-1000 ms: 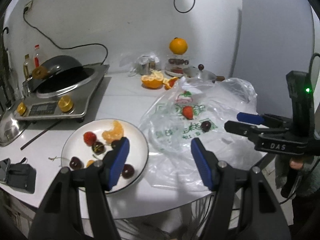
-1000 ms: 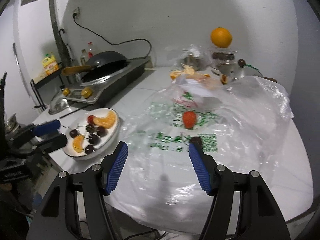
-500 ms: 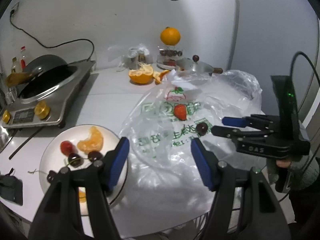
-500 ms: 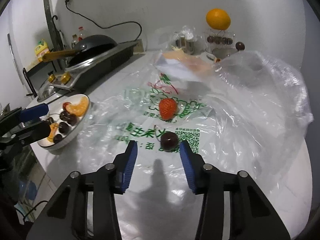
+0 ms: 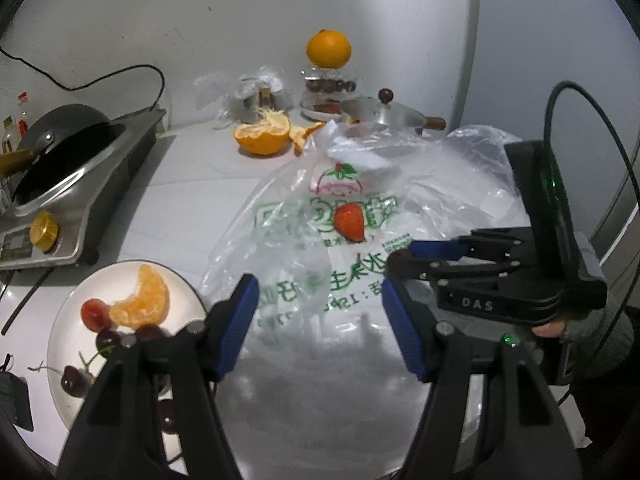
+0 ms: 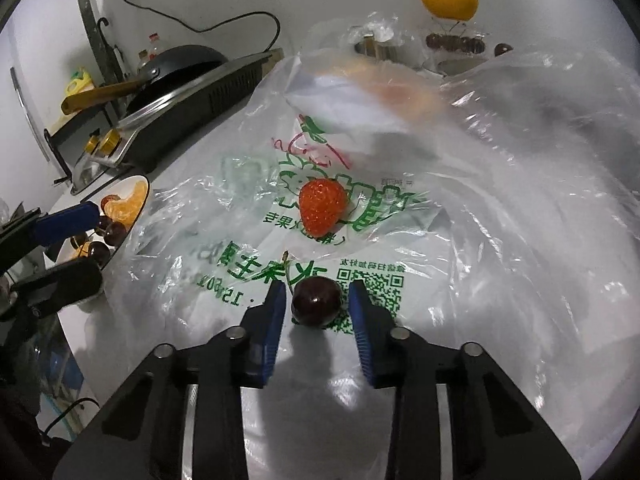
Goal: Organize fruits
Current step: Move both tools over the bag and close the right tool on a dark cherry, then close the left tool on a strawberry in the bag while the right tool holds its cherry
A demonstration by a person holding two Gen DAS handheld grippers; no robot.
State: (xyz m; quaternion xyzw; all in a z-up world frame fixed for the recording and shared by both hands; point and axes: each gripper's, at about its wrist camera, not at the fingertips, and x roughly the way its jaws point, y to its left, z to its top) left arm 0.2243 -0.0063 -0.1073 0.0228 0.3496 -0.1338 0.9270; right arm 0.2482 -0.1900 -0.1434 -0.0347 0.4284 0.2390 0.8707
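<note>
Since half a second ago the right gripper has pushed forward and narrowed, so its blue pads now flank the dark cherry closely on both sides; a thin gap shows on each side, and whether either pad touches the fruit cannot be told. The cherry sits on the printed clear plastic bag spread over the white table, its stem pointing away from the camera. Just beyond it on the same bag lies a strawberry. The left gripper hangs wide apart and holds nothing, above the bag's near edge. To its left a white plate carries a peeled mandarin piece and several cherries. Farther back stand a halved orange, a whole orange on a jar, and a wok on a cooktop.
</note>
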